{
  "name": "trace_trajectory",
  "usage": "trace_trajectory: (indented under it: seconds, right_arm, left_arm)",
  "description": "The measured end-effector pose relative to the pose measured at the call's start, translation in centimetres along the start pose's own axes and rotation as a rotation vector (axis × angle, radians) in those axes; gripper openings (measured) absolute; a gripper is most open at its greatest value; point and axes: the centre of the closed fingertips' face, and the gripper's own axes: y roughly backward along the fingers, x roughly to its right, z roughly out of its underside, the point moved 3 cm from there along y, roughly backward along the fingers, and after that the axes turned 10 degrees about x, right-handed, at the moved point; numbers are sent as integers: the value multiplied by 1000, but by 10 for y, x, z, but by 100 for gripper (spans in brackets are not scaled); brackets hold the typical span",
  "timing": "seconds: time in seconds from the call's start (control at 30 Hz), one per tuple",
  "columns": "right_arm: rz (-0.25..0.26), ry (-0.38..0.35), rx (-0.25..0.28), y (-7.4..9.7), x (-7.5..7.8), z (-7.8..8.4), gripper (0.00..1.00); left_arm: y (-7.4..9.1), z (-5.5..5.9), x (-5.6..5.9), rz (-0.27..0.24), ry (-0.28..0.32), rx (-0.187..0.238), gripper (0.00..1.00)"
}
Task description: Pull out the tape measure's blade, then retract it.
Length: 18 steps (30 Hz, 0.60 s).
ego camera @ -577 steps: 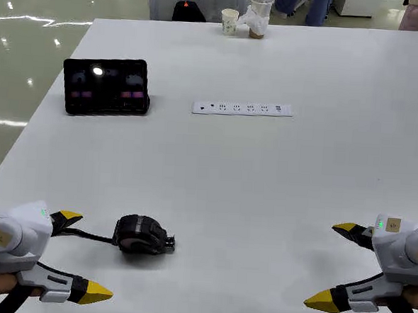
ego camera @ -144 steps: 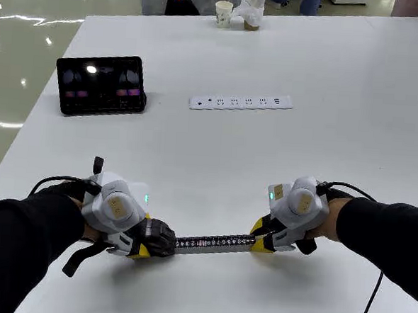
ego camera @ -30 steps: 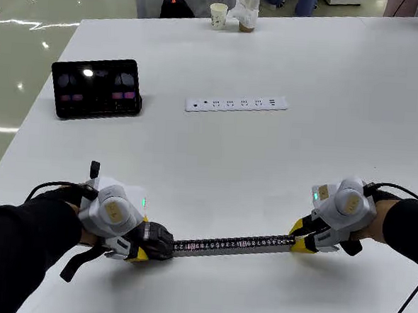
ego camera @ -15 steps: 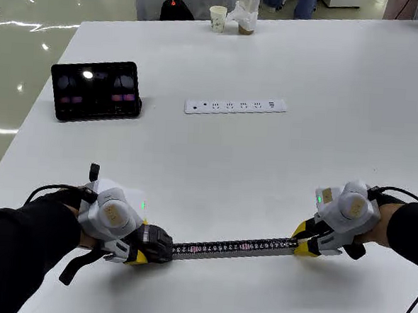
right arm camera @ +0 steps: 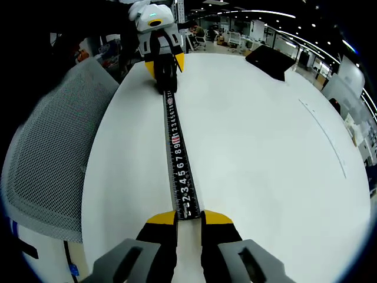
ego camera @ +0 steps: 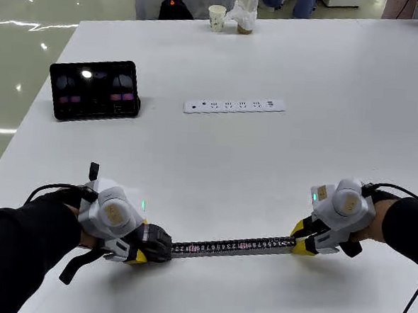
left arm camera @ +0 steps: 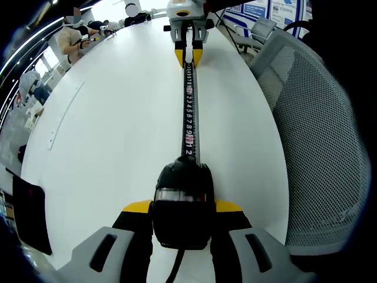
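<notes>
The black tape measure (ego camera: 156,243) rests on the white table (ego camera: 265,160) near its front edge. My left gripper (ego camera: 141,252) is shut on the case, which sits between the yellow-tipped jaws in the left gripper view (left arm camera: 182,203). The dark numbered blade (ego camera: 232,244) runs out to the right, flat along the tabletop. My right gripper (ego camera: 300,240) is shut on the blade's end. In the right gripper view the blade (right arm camera: 177,159) leads from my right gripper (right arm camera: 188,217) straight to the far left gripper (right arm camera: 161,66). In the left gripper view, the blade (left arm camera: 189,112) ends at the right gripper (left arm camera: 188,57).
A dark tablet (ego camera: 94,89) stands propped at the left. A white power strip (ego camera: 231,105) lies mid-table. A paper cup (ego camera: 217,17) and a clear plastic cup (ego camera: 246,6) stand at the far edge. A grey mesh chair (left arm camera: 318,147) sits beside the table's front edge.
Since 19.2 s ago both grippers have shut, left on the case, right on the blade's end. Since 4.8 s ago the blade has lengthened rightward. Over the last second it has barely changed.
</notes>
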Motion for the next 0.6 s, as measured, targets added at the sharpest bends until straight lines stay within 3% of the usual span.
trace_trajectory:
  seconds: [0.6]
  right_arm:
    - [-16,47,-80,-1,0,-3,13]
  left_arm:
    - [0,-1,-1,-6,-2,-20,32]
